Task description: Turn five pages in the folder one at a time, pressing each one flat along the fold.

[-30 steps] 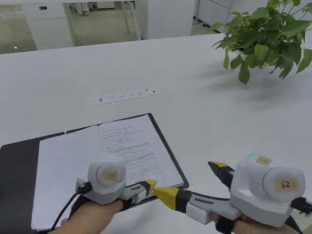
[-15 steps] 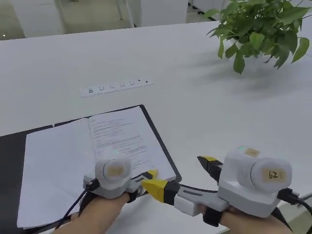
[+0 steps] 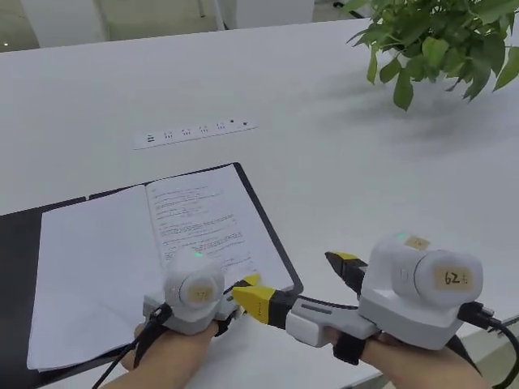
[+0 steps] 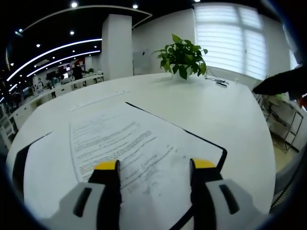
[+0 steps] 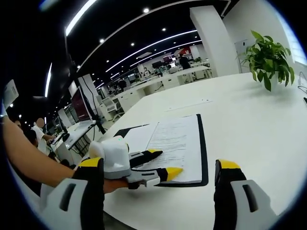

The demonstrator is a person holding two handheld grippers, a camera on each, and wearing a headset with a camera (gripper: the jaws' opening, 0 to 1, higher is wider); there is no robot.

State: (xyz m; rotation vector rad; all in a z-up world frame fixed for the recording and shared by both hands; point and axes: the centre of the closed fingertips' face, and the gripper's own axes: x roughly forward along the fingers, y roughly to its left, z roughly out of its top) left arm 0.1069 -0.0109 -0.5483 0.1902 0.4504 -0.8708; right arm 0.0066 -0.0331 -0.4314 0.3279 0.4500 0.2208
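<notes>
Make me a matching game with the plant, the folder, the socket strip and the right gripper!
Things:
1. plant
2. folder
3. socket strip
4. right gripper

Descriptions:
A. lies open, printed pages showing
B. green leaves, at the far right of the table
C. jaws wide apart, by the folder's near right corner
D. white, beyond the folder

Pairs: 1-B, 2-A, 3-D, 4-C

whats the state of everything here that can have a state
folder: open, lying flat on the table
printed page: lying flat on the folder's right side
left hand-held gripper: open, jaws over the printed page's near edge
right hand-held gripper: open, holding nothing, by the folder's near right corner
power strip: no plugs in it
plant: upright
</notes>
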